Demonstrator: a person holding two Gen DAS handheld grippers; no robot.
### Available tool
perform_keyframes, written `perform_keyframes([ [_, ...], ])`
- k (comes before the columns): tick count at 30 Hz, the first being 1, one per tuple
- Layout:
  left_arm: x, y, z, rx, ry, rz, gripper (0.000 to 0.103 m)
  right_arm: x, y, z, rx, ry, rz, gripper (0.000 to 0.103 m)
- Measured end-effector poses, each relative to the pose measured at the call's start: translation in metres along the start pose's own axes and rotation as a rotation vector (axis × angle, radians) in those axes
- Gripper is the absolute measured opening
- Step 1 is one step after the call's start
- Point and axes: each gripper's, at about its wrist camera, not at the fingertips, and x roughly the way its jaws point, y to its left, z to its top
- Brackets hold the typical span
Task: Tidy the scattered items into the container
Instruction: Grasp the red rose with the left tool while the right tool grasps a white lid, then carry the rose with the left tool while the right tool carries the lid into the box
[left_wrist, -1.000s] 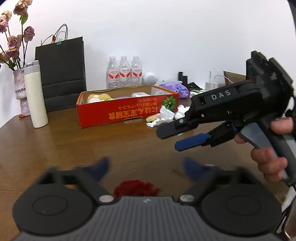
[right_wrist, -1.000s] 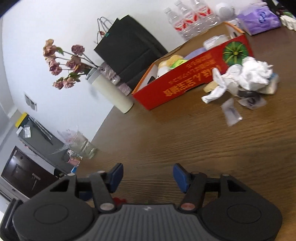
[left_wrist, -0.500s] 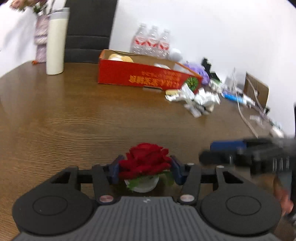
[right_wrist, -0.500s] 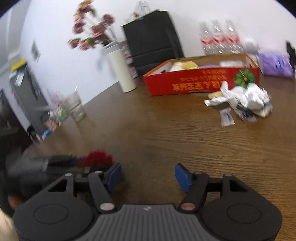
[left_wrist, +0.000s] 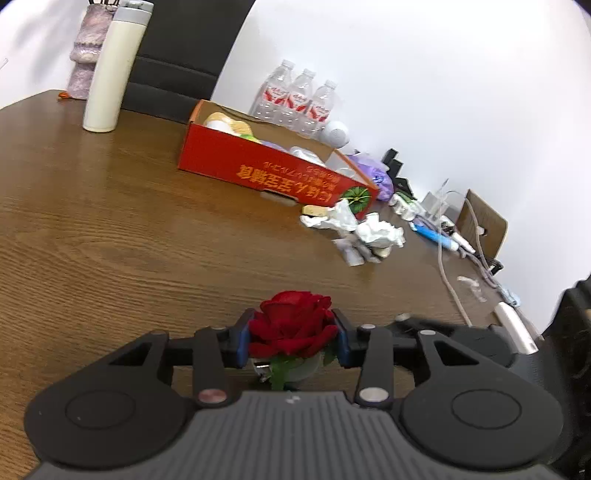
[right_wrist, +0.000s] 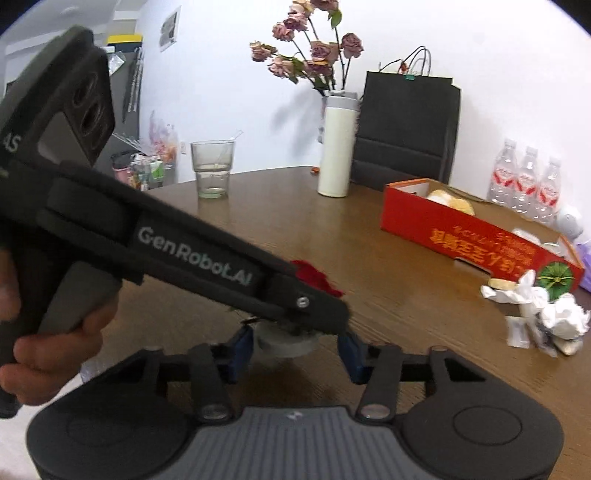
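A red rose (left_wrist: 293, 326) in a small white pot (left_wrist: 295, 369) stands on the brown table near me. My left gripper (left_wrist: 293, 339) has its blue pads against the petals on both sides, and its jaws are still closing. In the right wrist view the left gripper (right_wrist: 325, 314) reaches in from the left over the rose (right_wrist: 314, 278). My right gripper (right_wrist: 295, 350) straddles the pot (right_wrist: 288, 343) lower down; its jaws are closing, with a gap still showing at the right pad. The red cardboard box (left_wrist: 258, 170) lies farther back, with crumpled white papers (left_wrist: 369, 230) in front of it.
A cream flask (left_wrist: 110, 70), a vase of dried flowers (right_wrist: 314, 55) and a drinking glass (right_wrist: 213, 168) stand at the far left. Three water bottles (left_wrist: 295, 103) are behind the box. Cables and small clutter (left_wrist: 450, 266) run along the right edge. A hand (right_wrist: 55, 343) holds the left gripper.
The left jaws went from wide apart to closed on the rose. The right gripper swung across to the rose and narrowed around the pot. Both views rolled.
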Motion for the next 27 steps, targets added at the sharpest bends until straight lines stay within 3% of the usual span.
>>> perform_keyframes([
  [7, 0.005, 0.0, 0.001, -0.036, 0.014, -0.025, 0.039, 0.002, -0.009, -0.005, 0.062, 0.006, -0.004, 0.038],
  [9, 0.006, -0.003, 0.001, -0.031, 0.004, -0.028, 0.039, 0.003, -0.012, -0.006, 0.078, 0.019, -0.031, 0.038],
  [12, 0.0, -0.006, 0.004, -0.001, -0.044, 0.0, 0.039, 0.005, -0.028, -0.012, 0.127, 0.066, -0.146, 0.038],
  [14, -0.001, -0.005, 0.006, 0.007, -0.051, 0.034, 0.039, 0.001, -0.049, -0.016, 0.226, 0.068, -0.169, 0.038],
  [20, 0.006, -0.016, -0.004, 0.105, -0.066, 0.163, 0.039, -0.017, -0.078, -0.02, 0.292, 0.053, -0.306, 0.038],
  [27, 0.004, -0.028, -0.016, 0.192, -0.097, 0.26, 0.039, -0.043, -0.096, -0.019, 0.365, 0.026, -0.38, 0.038],
])
